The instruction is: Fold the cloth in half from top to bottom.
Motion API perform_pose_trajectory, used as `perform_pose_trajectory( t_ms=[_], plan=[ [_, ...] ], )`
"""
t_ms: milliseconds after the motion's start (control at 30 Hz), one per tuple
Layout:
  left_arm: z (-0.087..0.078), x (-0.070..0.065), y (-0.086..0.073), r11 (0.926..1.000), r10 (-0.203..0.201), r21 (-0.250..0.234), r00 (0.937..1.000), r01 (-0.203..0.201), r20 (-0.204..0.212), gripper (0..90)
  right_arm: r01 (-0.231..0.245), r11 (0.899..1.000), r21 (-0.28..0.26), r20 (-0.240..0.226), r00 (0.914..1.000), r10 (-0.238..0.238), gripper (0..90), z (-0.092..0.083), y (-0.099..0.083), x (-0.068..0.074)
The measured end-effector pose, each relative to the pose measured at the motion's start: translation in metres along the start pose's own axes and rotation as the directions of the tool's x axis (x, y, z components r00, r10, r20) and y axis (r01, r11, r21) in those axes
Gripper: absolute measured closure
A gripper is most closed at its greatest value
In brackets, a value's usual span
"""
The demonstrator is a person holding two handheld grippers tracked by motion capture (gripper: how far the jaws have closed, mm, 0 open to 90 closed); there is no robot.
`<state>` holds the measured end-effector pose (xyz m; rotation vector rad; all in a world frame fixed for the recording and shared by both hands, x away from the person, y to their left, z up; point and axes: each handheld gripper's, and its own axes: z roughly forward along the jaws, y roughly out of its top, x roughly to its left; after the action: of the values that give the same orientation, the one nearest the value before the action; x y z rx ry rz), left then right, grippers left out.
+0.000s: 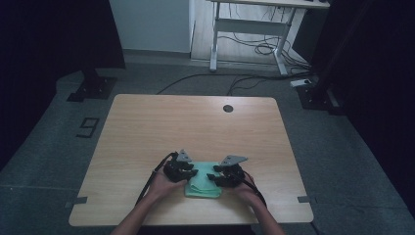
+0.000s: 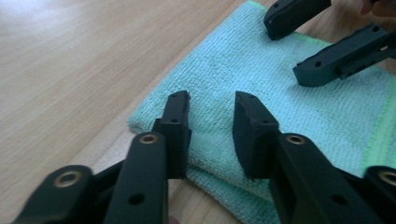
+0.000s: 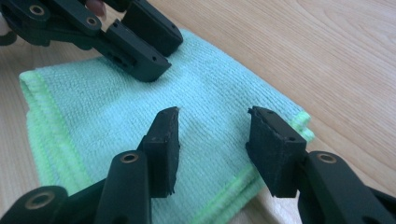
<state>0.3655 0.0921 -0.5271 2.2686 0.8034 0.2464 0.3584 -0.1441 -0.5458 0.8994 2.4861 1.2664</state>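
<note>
A folded light-green cloth [image 1: 203,183] lies near the table's front edge, between my two grippers. My left gripper [image 1: 190,172] hovers over its left side, open, with nothing between its jaws. In the left gripper view the cloth [image 2: 261,79] spreads under the left gripper [image 2: 211,100], and the right gripper [image 2: 299,46] shows beyond. My right gripper [image 1: 215,177] is over the cloth's right side, open and empty. In the right gripper view the cloth [image 3: 107,112] lies below the right gripper [image 3: 215,116], with the left gripper [image 3: 156,49] facing it across the fabric.
The wooden table [image 1: 161,122] has a round cable hole [image 1: 228,108] at its far edge. Beyond it, a white desk frame [image 1: 249,29] stands on the floor with cables around it. Dark curtains flank both sides.
</note>
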Motion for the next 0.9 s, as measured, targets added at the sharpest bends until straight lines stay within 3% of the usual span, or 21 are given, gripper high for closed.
perform_pose_trajectory(
  t_ms=[133,200,333,600,900],
  plan=[
    [-0.018,-0.011,0.001,0.9992,0.018,-0.036,0.9994,-0.017,0.029,59.1,0.024,1.0,-0.013,-0.001,0.9997,-0.024,50.5,-0.009,0.001,0.009],
    [-0.024,-0.019,-0.003,0.9984,0.048,-0.031,0.9981,-0.046,0.038,57.1,0.049,0.999,-0.017,-0.013,0.9987,-0.049,49.3,-0.013,0.0,0.017],
    [-0.025,-0.028,-0.016,0.9982,0.058,-0.015,0.9969,-0.057,0.052,54.7,0.057,0.998,-0.011,-0.022,0.9981,-0.057,46.0,-0.018,-0.006,0.028],
    [-0.019,-0.03,-0.033,0.9994,0.036,0.001,0.9978,-0.036,0.056,53.7,0.052,0.999,0.009,-0.027,0.9983,-0.051,45.6,-0.02,-0.022,0.033],
    [-0.012,-0.021,-0.029,0.9995,0.032,-0.002,0.9986,-0.032,0.042,55.5,0.054,0.999,0.006,0.011,0.9985,-0.054,46.1,-0.012,-0.019,0.03]
  ],
)
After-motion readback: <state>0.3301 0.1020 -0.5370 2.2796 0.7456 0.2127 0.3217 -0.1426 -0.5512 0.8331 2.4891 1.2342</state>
